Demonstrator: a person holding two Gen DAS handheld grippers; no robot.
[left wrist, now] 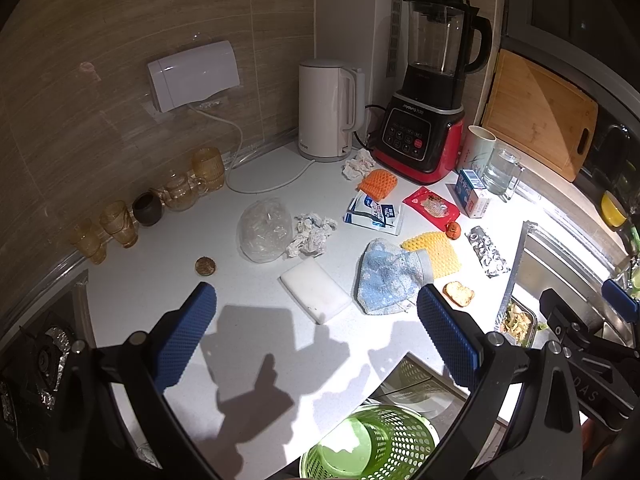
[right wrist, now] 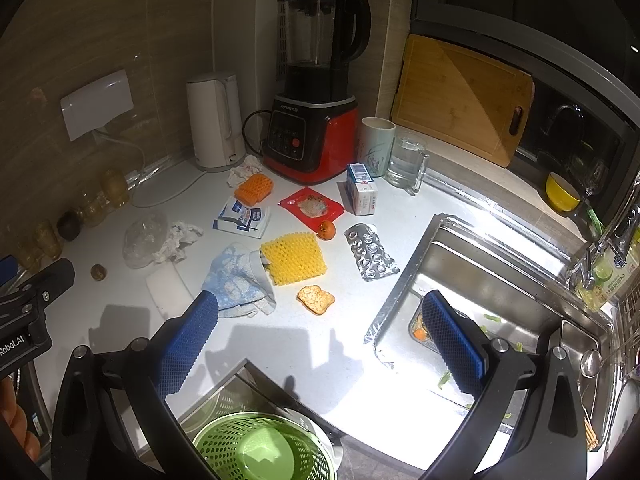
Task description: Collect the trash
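I hold both tools wide and empty above the tabletop (left wrist: 248, 320): left tool (left wrist: 316, 340), right tool (right wrist: 320, 340). Crumpled tissue (left wrist: 311, 232) lies at twelve o'clock from my left tool, bread piece (right wrist: 316, 299) at twelve from my right.

Right gripper (right wrist: 320, 336) hovers wide open above white counter (right wrist: 320, 360) strewn with wrappers; green basket (right wrist: 264, 448) sits below.

Left tongs (left wrist: 316, 334) and right tongs (right wrist: 320, 340) hover, both spread wide, empty.
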